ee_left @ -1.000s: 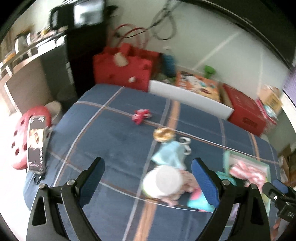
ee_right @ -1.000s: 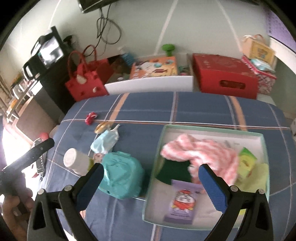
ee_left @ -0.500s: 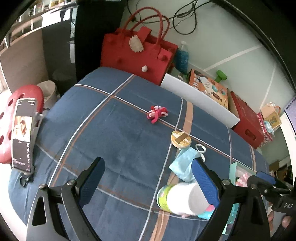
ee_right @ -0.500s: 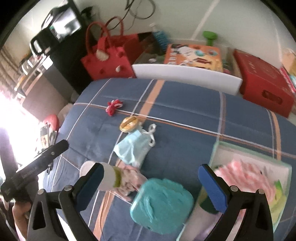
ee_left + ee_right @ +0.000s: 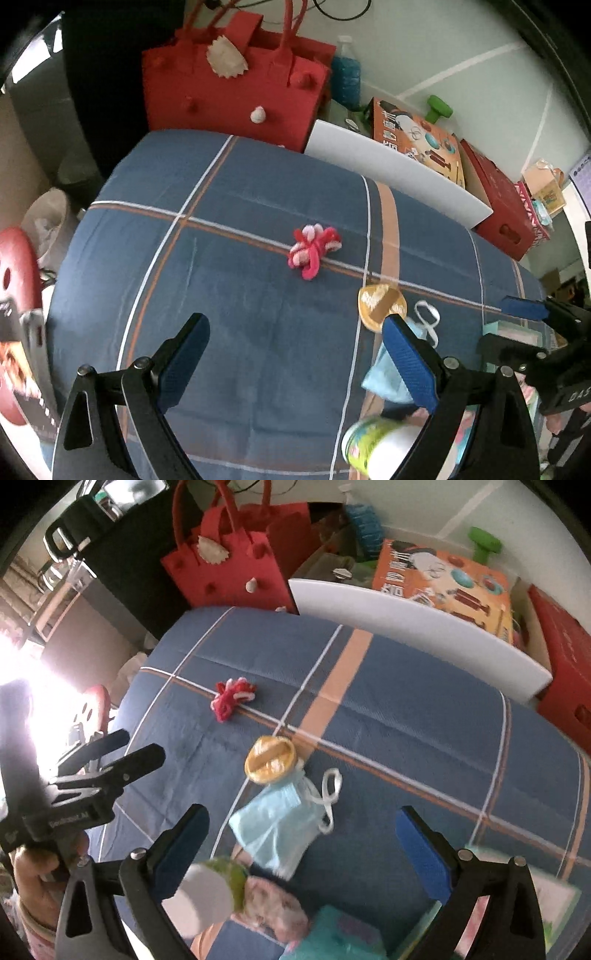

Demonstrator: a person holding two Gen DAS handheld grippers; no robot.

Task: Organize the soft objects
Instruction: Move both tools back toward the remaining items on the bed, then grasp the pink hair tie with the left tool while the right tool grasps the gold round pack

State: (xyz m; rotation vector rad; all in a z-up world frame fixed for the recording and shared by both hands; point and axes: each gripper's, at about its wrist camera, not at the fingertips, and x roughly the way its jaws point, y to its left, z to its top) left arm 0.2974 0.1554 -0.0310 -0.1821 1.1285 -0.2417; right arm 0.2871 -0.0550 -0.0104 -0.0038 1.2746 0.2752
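Several soft items lay loose on the bed (image 5: 258, 332): a red-and-pink yarn bow (image 5: 313, 249) near the middle of the plaid cover, a pale blue face mask (image 5: 284, 823) closer in, touching a round gold packet (image 5: 269, 760), and a pinkish soft bundle (image 5: 273, 904) beside a teal pouch (image 5: 340, 938) at the near edge. A green-and-white tube (image 5: 373, 443) lay by them. The box (image 5: 550, 897) was mostly out of frame; its contents could not be judged. Left hand-held gripper (image 5: 295, 358) spread, holding nothing, aimed toward the bow. Right hand-held gripper (image 5: 303, 834) spread and empty over the mask. Judged: sorting well short of finished, at least four soft pieces left.
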